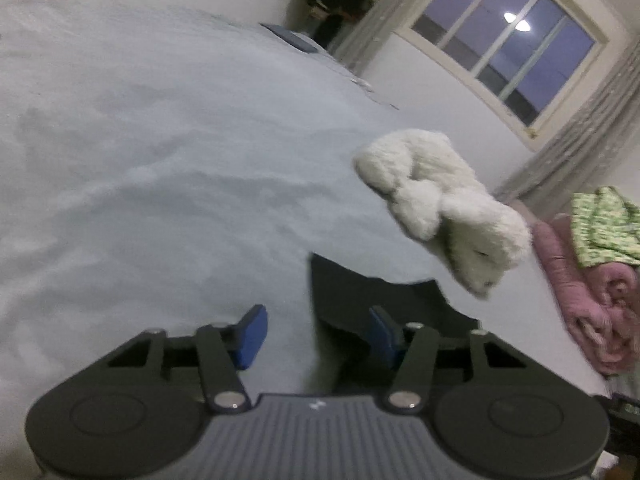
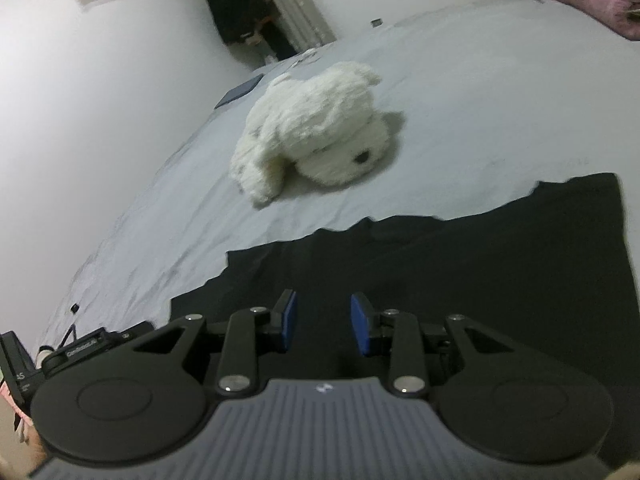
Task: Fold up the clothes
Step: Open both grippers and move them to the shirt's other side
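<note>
so the black garment (image 2: 460, 264) is spread out flat on the pale grey bedsheet (image 2: 480, 92), near edge of the bed; right gripper (image 2: 324, 328) hangs right over the middle of it, blue pads (image 2: 362, 330) apart with nothing pinched between them, just cloth underneath; left gripper (image 1: 316, 336) is off at the garment's corner (image 1: 360, 296), jaws spread wider, one blue pad in front of the black cloth and the other over bare sheet, not clamped on anything as far as i can see; white plush dog (image 2: 320, 132) is lying on the sheet a bit beyond the garment, not touching it; pink blanket (image 1: 580, 292) with a green patterned cloth (image 1: 604, 228) on top sits off to the side, window (image 1: 508, 40) behind
</note>
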`<action>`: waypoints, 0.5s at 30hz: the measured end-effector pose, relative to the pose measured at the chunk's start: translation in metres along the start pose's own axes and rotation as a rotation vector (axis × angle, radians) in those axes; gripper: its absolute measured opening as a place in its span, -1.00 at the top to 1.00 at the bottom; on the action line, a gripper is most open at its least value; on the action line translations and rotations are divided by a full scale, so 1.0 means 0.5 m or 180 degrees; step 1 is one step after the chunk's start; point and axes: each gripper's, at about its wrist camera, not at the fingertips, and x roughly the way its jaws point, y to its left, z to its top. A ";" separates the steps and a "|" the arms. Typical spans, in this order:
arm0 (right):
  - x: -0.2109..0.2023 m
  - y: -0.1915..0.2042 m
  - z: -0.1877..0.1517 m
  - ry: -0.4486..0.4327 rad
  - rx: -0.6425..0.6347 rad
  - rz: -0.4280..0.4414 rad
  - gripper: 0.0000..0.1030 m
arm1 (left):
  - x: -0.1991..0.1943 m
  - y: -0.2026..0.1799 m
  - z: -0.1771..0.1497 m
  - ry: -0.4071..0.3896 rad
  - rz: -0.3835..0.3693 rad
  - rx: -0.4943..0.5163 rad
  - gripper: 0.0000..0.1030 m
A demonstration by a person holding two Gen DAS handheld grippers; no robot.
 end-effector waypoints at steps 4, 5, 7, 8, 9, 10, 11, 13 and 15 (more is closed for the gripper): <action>0.025 0.037 0.003 0.0108 0.0062 0.0177 0.34 | 0.022 0.004 -0.021 -0.0048 -0.0197 -0.0096 0.99; 0.031 0.046 0.005 0.0137 0.0089 0.0228 0.34 | 0.021 -0.003 -0.023 -0.0080 -0.0254 -0.0079 0.98; 0.046 0.064 0.009 0.0211 0.0125 0.0335 0.34 | 0.017 -0.017 -0.026 -0.0144 -0.0368 -0.0043 0.98; 0.053 0.074 0.010 0.0244 0.0129 0.0378 0.34 | 0.016 -0.024 -0.028 -0.0176 -0.0425 -0.0025 0.98; 0.061 0.084 0.012 0.0276 0.0132 0.0419 0.33 | 0.014 -0.030 -0.030 -0.0208 -0.0482 -0.0007 0.98; 0.068 0.095 0.014 0.0305 0.0121 0.0456 0.33 | 0.009 -0.043 -0.031 -0.0236 -0.0554 0.0067 0.98; 0.074 0.104 0.015 0.0332 0.0107 0.0484 0.33 | 0.003 -0.056 -0.033 -0.0263 -0.0626 0.0142 0.98; 0.087 0.121 0.017 0.0377 0.0079 0.0527 0.33 | 0.006 -0.076 -0.040 -0.0246 -0.0726 0.0250 0.98; 0.101 0.136 0.018 0.0413 0.0056 0.0555 0.32 | 0.013 -0.092 -0.050 -0.0203 -0.0814 0.0333 0.98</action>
